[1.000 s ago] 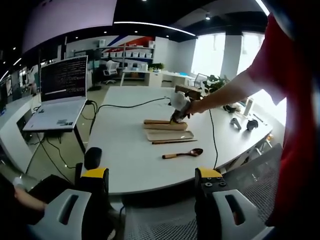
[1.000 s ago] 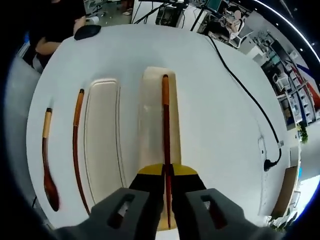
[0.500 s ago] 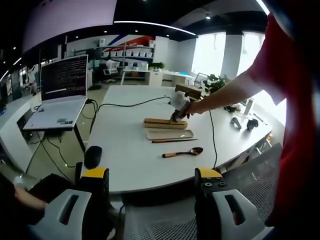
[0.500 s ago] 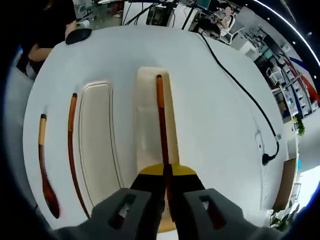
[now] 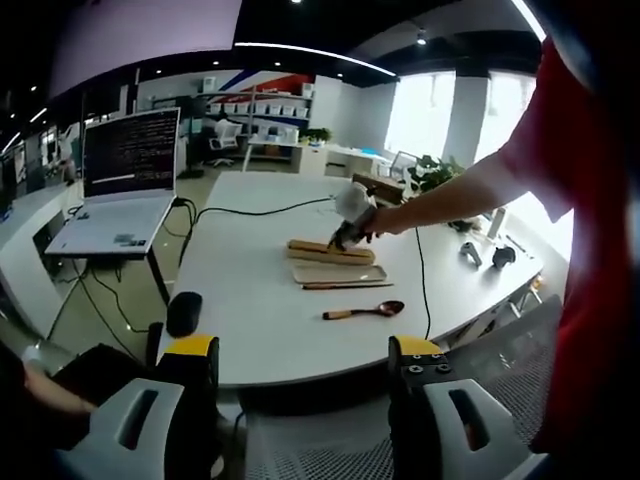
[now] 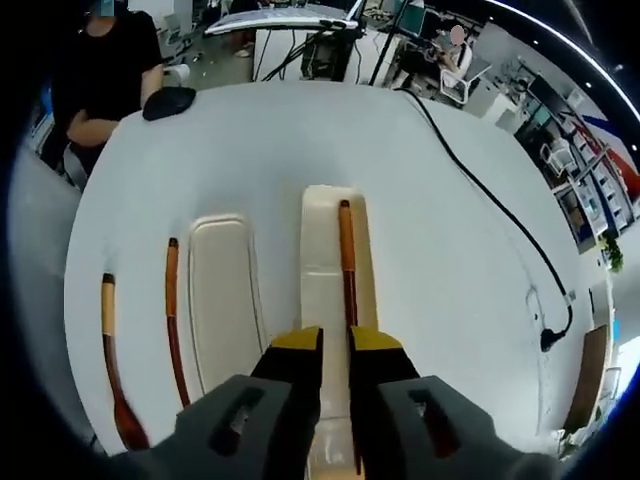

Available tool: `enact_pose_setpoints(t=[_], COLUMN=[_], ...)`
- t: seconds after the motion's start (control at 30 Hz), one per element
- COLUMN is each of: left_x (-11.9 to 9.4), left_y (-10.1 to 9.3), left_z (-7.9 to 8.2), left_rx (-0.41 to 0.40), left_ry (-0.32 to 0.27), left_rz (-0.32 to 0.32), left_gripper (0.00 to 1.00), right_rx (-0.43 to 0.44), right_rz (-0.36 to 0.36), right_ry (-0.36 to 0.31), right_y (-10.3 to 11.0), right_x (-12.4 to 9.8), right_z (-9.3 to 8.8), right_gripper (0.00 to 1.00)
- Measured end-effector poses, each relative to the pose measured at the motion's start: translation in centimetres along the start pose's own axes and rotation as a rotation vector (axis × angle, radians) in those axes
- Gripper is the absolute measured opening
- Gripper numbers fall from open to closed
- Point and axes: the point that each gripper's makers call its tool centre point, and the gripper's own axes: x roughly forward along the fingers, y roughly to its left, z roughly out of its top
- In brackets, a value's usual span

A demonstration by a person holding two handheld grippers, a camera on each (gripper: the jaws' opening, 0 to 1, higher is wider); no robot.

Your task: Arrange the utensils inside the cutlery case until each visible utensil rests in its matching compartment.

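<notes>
While parted, right gripper [image 6: 335, 345] fingers hold nothing

1. Bright, even daylight comes from the windows [image 5: 440, 110] and a ceiling light strip [image 5: 310, 55].
2. The white worktop [image 6: 250, 150] looks slightly washed out, with faint, soft shadows.
3. Fisheye distortion bends edges strongly; centres stay sharp.

No legible text. Laptop screen [image 5: 130, 150], far left in the left gripper view, carries rows of light lines on dark, too small to read. No labels or brands readable on table items in the right gripper view.
</notes>
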Motion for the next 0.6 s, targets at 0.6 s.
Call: enact_pose_setpoints(t=[0.6], left_x=[0.0], left_y=[0.0], left_z=[0.1], left_rx=[0.012], left_ry=[0.002], left_rz=[-0.001], left_gripper=[0.7], right_rx=[-0.026], right_rz=[0.098], right_ry=[-0.023], right_y=[1.9], right_x=[0.5], right_z=[1.9], right_gripper=[0.06])
